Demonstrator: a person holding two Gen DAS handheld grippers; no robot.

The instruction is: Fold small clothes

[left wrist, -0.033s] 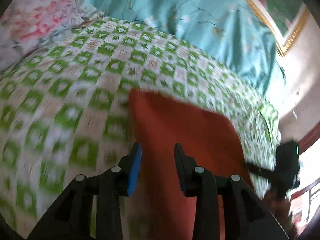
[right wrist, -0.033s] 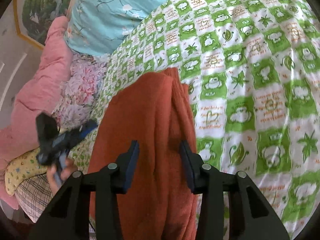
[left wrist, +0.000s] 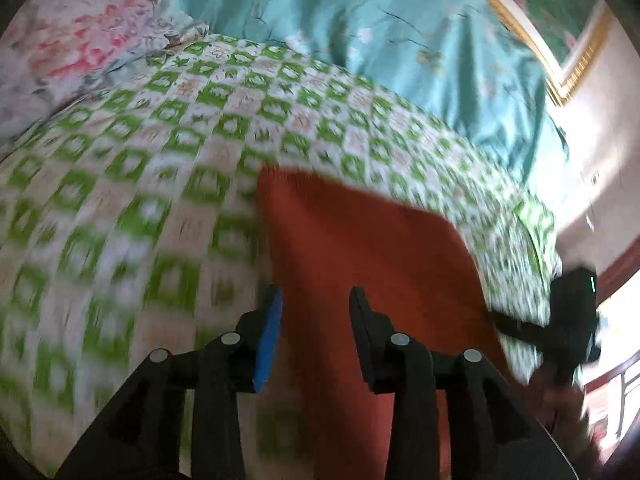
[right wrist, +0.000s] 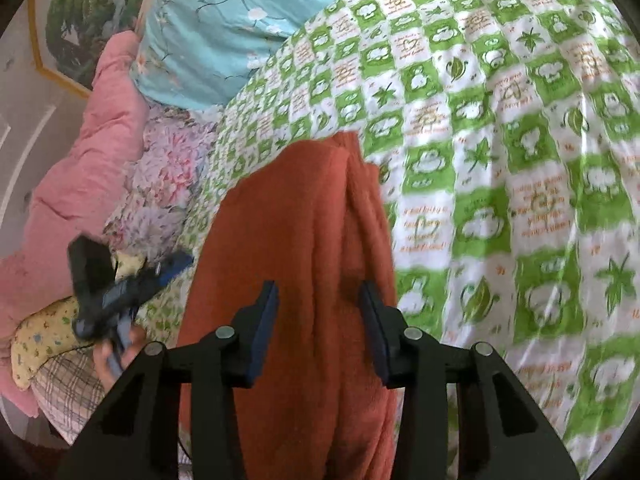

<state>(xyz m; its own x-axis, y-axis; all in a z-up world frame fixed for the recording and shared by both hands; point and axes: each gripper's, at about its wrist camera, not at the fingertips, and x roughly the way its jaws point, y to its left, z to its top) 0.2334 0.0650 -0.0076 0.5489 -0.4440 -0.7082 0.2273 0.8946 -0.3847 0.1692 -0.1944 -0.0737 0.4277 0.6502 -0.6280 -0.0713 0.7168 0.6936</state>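
Grippers left (left wrist: 316, 312), right (right wrist: 318, 308): both apart, empty | orange garment (right wrist: 296, 240) | bedsheet (right wrist: 520, 160) lettering unreadable

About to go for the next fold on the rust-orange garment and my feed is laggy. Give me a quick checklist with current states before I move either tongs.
1. Left tongs open: ok, jaws apart, nothing between them.
2. Right tongs open: ok, jaws apart, empty.
3. Rust-orange garment on the green-checked bedsheet: ok, it lies on the sheet under both tongs.
4. Garment flat: not ok, a lengthwise ridge of folds runs along its right side in the right wrist view.
5. Garment edges in sight: cannot tell, the near end is hidden behind the tongs in both views.
6. Left wrist view sharp: not ok, it is motion-blurred.
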